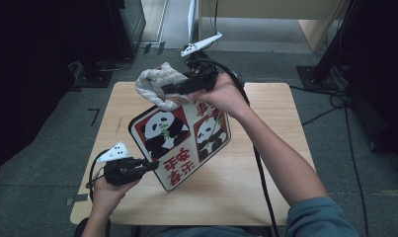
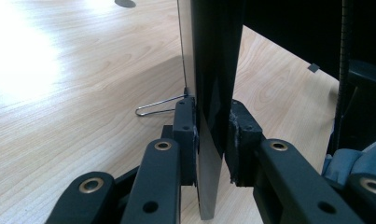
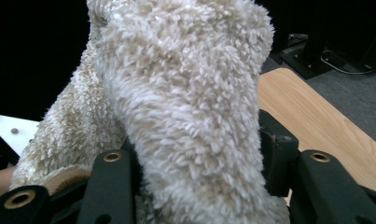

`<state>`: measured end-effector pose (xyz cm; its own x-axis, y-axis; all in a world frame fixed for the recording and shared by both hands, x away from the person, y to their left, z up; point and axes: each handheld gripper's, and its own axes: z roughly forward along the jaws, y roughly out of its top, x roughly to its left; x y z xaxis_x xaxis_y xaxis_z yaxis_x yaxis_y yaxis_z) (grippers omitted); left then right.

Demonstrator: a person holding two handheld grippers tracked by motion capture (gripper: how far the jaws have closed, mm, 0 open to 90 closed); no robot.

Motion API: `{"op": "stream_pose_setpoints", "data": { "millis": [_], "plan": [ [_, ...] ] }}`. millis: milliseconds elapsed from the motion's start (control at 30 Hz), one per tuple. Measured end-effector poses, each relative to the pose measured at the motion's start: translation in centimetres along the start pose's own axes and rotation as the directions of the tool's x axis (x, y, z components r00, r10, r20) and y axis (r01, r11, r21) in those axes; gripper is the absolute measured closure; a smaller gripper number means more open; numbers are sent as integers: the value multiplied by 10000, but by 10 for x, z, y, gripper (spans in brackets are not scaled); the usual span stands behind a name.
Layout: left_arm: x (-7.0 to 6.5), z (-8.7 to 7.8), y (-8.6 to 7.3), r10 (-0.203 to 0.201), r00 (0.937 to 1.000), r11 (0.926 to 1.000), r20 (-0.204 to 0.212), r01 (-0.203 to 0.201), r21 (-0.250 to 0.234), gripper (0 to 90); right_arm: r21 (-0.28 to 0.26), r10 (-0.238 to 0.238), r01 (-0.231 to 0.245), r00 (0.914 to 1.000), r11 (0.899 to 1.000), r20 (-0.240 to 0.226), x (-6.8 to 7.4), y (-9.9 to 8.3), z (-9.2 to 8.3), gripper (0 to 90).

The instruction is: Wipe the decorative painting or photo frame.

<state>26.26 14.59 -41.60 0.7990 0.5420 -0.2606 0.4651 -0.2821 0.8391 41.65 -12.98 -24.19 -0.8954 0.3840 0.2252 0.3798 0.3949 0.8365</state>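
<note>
Left gripper (image 1: 149, 167) clamped, right gripper (image 1: 169, 89) raised

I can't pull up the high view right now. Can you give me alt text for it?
Over a wooden table, the left gripper clamps the lower edge of a tilted panda board, while the right gripper holds a fluffy cream cloth against the board's top edge. Both forearms come in from the bottom, and dark floor surrounds the table.
</note>
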Motion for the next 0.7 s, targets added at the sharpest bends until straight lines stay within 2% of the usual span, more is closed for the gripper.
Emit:
{"op": "stream_pose_setpoints", "data": {
  "millis": [233,700],
  "plan": [
    [0,0,0,-11,10000,10000,0,11,2,763,-111,244,-243,9997,9996,70,-6,-3,-4,501],
    [1,-1,0,-60,10000,10000,-1,60,-3,764,-200,380,-372,9984,9991,416,-18,-5,-12,499]
  ]
}}
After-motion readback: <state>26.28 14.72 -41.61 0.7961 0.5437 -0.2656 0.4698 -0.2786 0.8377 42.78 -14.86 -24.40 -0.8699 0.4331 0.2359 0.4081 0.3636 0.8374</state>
